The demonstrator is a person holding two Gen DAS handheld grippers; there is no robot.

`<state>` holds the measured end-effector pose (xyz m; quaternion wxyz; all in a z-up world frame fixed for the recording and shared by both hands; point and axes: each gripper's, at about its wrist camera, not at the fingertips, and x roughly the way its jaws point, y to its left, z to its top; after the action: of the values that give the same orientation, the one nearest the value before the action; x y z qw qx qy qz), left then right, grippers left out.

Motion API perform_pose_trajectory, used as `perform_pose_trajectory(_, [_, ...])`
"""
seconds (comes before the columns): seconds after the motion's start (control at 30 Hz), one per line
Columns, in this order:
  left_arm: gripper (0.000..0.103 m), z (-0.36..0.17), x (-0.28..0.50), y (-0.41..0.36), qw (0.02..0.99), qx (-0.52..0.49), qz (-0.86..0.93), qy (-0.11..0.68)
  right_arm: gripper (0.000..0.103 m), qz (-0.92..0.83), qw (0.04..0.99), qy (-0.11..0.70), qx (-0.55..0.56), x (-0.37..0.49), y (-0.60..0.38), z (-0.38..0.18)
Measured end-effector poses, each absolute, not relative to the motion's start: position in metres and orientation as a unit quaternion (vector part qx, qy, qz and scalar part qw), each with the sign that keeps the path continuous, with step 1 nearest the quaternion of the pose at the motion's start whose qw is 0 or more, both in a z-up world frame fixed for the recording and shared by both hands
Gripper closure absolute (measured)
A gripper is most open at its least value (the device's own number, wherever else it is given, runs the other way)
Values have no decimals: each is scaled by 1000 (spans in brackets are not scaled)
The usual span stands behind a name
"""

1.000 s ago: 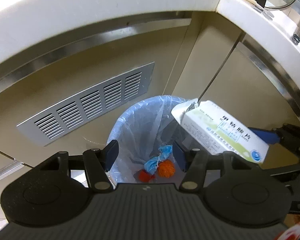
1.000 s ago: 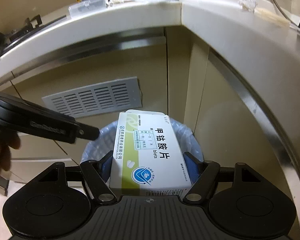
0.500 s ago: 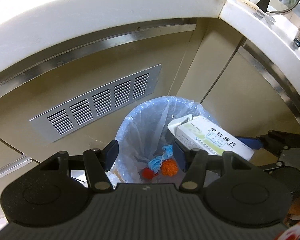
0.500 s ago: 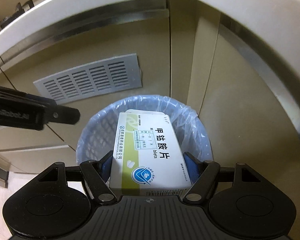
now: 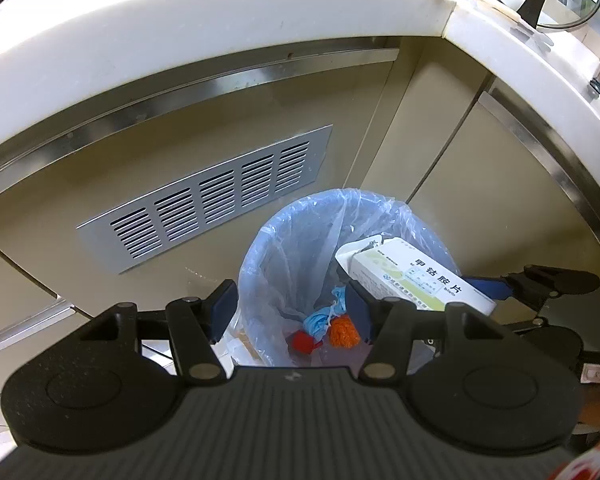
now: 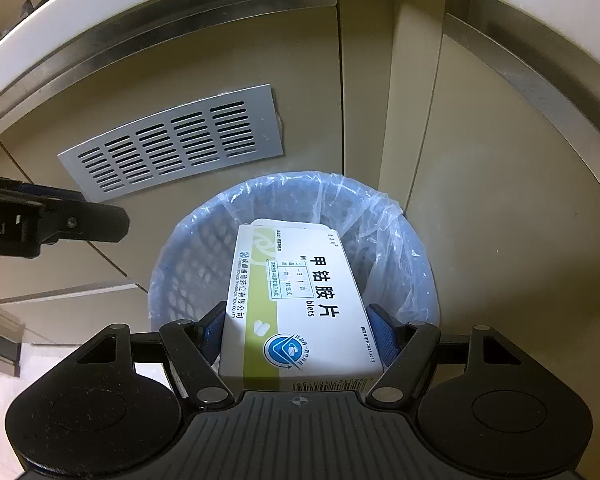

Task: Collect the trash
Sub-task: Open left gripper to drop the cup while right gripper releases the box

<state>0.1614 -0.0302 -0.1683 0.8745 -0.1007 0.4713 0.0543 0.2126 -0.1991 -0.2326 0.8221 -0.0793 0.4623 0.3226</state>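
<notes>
Right wrist view looks straight down onto a white and green medicine box (image 6: 296,304), pinched across its width near its near end between the blue pads (image 6: 383,338) of the right tool (image 6: 298,330). The box hangs over the mouth of a round bin (image 6: 188,276) lined with a thin blue bag, which stands on the floor in the corner under the bench (image 5: 220,52). Its far end flap looks partly lifted. Judging by the thin card, the box is light and probably near hollow; it is stiff along its edges but would crush under a hard squeeze, and its glossy faces could slip, so the present hold across the side walls suits it. Left wrist view shows the left tool (image 5: 292,310) spread wide and holding nothing, poised above the near left of the bin. At the bottom lie a crumpled blue scrap (image 5: 320,320), an orange lump (image 5: 343,331) and a small red piece (image 5: 302,341). Letting go here should drop the box inside, though its long shape might catch the liner's rim
</notes>
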Motion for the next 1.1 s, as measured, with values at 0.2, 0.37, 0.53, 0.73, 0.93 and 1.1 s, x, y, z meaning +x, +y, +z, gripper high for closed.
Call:
perform_pose_trajectory(0.2, [47,-169,161,-30,876,-101,54,469,31,330,822,460,-64,216,-197,-233])
perform_pose_trajectory(0.37, [47,-167,160,-29,878,-99,54,466,31,334,818,465,-60,218,-194,-235])
perform_pose_trajectory(0.53, [47,-165,156,-28,879,-101,56,463,31,331,817,466,-69,215,-191,-233])
perform_pose_trajectory(0.73, [47,-157,152,-27,882,-101,56,456,31,329,817,468,-73,206,-191,-221])
perform_pose_trajectory(0.93, [47,-136,146,-27,890,-101,50,442,31,335,823,454,-71,195,-192,-190])
perform_pose_trajectory(1.1, [47,-109,143,-29,901,-99,43,421,31,333,836,432,-55,189,-196,-154])
